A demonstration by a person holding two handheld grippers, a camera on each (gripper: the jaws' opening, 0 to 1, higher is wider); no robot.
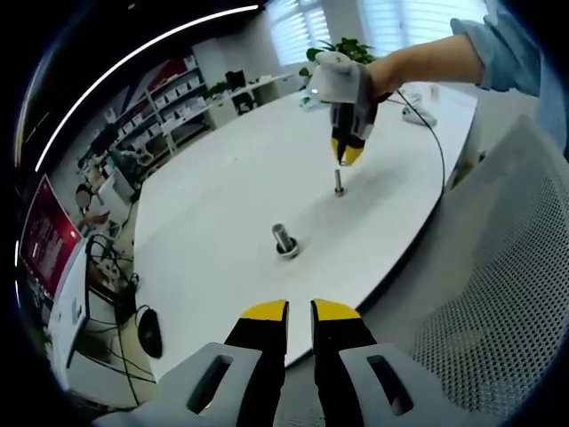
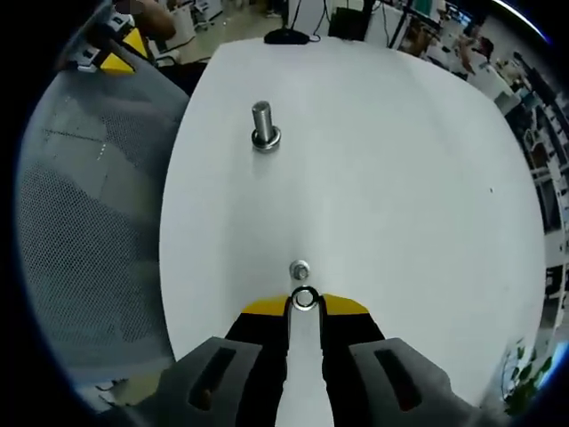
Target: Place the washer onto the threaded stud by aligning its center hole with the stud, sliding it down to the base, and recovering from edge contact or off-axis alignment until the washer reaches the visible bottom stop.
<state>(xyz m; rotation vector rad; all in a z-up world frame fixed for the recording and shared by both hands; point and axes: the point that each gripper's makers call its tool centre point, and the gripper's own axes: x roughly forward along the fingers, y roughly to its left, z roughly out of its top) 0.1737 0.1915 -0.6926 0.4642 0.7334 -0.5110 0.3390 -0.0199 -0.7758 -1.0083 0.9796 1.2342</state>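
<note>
Over the middle of the white surface (image 2: 400, 178) the right tool (image 2: 305, 307) hangs point-down, its yellow-tipped jaws clamped on a small silver washer (image 2: 305, 299) held flat between the tips. Just beyond the washer, in the right gripper view, a short threaded stud (image 2: 300, 269) stands upright on the surface; the washer sits beside its top, not yet over it. From the left gripper view the same right tool (image 1: 348, 153) hovers a little above that stud (image 1: 339, 184), gripped by a person's hand in a pale glove, with a blue sleeve behind.

Nearer the surface's edge stands a second, thicker bolt (image 1: 284, 238), upright, with a washer-like ring already lying around its base; it is well apart from the small stud. The left tool (image 1: 300, 313) is held back off the surface's edge, its jaws nearly together with a thin gap and nothing between them. A grey mesh chair (image 1: 498, 294) sits beside the surface.
</note>
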